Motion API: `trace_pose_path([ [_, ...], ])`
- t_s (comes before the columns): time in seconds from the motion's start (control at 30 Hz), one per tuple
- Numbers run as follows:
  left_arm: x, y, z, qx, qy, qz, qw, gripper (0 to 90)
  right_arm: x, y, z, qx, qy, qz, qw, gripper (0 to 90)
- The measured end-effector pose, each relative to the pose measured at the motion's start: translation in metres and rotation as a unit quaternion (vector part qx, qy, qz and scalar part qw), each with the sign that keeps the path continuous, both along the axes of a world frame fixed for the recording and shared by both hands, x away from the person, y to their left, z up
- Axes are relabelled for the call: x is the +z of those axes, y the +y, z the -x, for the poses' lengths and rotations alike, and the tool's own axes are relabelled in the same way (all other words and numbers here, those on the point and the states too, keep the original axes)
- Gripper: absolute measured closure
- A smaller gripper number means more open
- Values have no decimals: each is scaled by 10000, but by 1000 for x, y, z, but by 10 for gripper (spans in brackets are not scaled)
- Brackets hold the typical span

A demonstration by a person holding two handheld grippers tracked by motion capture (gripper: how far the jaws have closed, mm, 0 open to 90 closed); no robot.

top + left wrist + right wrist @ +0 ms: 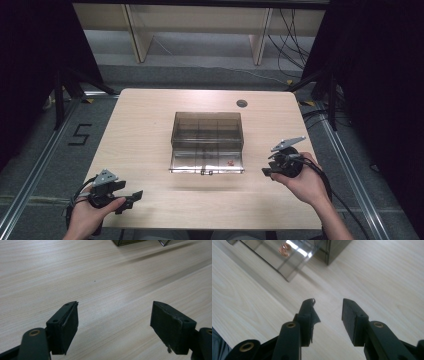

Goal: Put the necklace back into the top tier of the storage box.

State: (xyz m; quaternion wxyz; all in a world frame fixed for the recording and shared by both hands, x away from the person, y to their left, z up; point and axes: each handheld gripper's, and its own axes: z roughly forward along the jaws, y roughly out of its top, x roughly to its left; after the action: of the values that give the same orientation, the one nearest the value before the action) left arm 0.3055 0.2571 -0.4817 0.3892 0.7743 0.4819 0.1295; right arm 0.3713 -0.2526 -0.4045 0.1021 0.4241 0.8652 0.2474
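A light wooden table (145,150) seen from above, with a person's forearms entering from the bottom edge. At the left, near the table's front corner, the left gripper (131,199) is held low in a hand, pointing right across the wood. Its own camera shows its two black jaws spread wide with only bare tabletop between them.

In the middle of the table stands a clear, smoke-tinted plastic organiser box (207,127) divided into compartments, its lid folded open toward the person and lying flat. A small reddish-orange object (231,163) rests at the right end of the front part; what it is cannot be told.

At the right, the right gripper (266,171) is held just beside the box's front right corner, apart from it. Its jaws stand partly open with nothing between them.
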Motion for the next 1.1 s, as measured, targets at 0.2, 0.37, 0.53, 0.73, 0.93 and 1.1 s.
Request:
trace_pose_path([
  [0.2,0,1,0,-28,9,-49,10000,223,-15,-12,2,-120,133,109,9998,611],
  [0.37,0,1,0,-23,17,-55,10000,223,-31,-21,4,-249,238,151,9993,604],
  [0.53,0,1,0,-39,2,-69,10000,223,-46,-26,7,-317,355,157,9987,595],
  [0.73,0,1,0,-56,11,-87,9999,223,-55,-29,8,-385,290,40,9988,591],
  [0.93,0,0,0,-118,-87,-103,9998,223,-57,-32,11,-463,31,-163,9988,592],
  [1.1,2,0,1,-168,32,-113,9998,224,-55,-34,15,-772,-200,-385,9961,589],
])
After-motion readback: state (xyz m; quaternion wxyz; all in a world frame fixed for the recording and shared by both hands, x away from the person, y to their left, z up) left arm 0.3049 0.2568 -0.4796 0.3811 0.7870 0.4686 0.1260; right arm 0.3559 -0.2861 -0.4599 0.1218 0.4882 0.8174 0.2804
